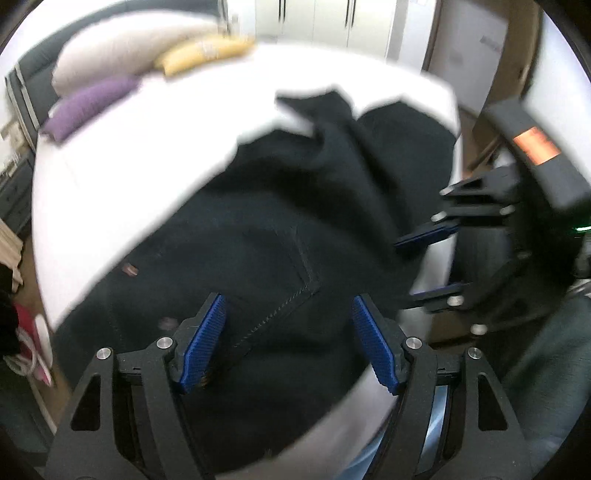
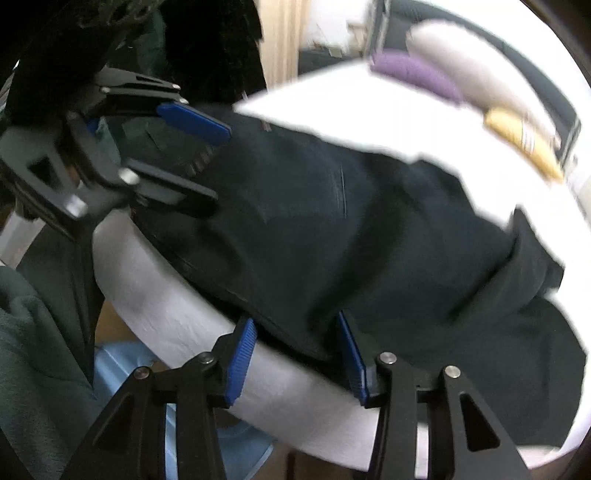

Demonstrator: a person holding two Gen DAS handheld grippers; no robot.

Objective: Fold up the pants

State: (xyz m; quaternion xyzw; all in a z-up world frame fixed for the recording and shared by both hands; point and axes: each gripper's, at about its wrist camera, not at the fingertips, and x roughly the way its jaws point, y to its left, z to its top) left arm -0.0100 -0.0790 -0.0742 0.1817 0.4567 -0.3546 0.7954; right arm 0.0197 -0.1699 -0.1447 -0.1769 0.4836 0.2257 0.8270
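Black pants point(image 1: 280, 229) lie rumpled across a white bed point(image 1: 122, 177), waist end toward me with a stitched back pocket point(image 1: 280, 280). My left gripper point(image 1: 288, 343) is open, its blue pads over the waist and pocket area with cloth between them. My right gripper point(image 2: 295, 354) is open at the pants' near edge point(image 2: 288, 325), at the bed's side. Each gripper also shows in the other view: the right one point(image 1: 432, 266) at the pants' right edge, the left one point(image 2: 199, 162) at the waist. The pants point(image 2: 351, 229) stretch right, a leg end bunched.
Pillows, cream point(image 1: 122, 48), purple point(image 1: 88, 107) and yellow point(image 1: 203, 51), lie at the bed's head. White wardrobe doors point(image 1: 332, 18) stand behind. A light blue object point(image 2: 122, 369) sits on the floor beside the bed. Dark clothing point(image 2: 37, 332) is at the lower left.
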